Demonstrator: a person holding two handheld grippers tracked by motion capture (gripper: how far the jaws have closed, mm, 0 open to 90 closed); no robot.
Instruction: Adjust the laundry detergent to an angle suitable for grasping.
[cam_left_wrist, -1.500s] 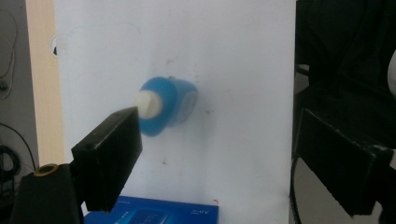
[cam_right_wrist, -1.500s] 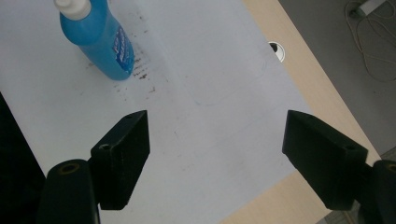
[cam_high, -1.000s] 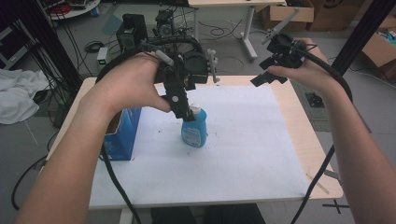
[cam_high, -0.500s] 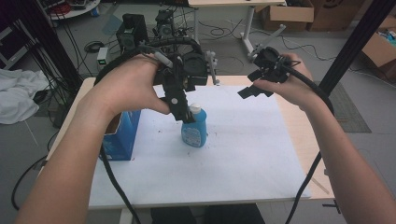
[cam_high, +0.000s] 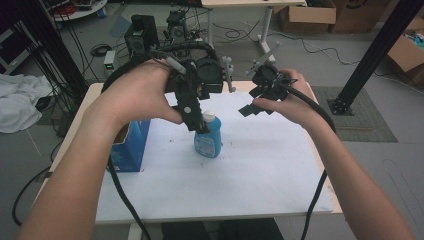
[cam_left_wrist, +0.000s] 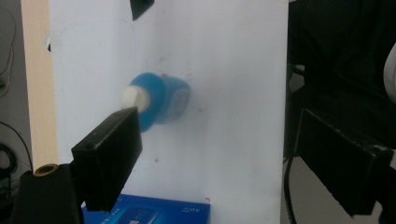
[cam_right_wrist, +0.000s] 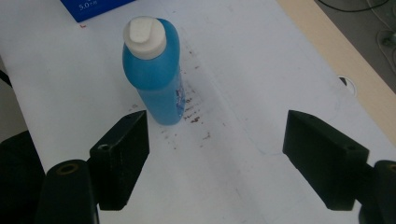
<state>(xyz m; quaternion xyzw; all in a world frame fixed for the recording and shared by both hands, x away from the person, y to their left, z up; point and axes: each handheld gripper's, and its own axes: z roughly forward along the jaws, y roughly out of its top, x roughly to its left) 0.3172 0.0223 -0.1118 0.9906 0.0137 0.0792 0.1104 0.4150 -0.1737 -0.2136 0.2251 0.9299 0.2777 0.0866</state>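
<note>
blue plastic bottle with a white cap (cam_high: 208, 137) stands upright mid-table on the white sheet (cam_high: 260, 165), blue box (cam_high: 131, 145) well off beside it. my left gripper (cam_high: 195, 122) hovers right at the cap, jaws apart, gripping nothing. right gripper (cam_high: 252, 106) hangs nearby, jaws just been opening, nothing between them.
</note>
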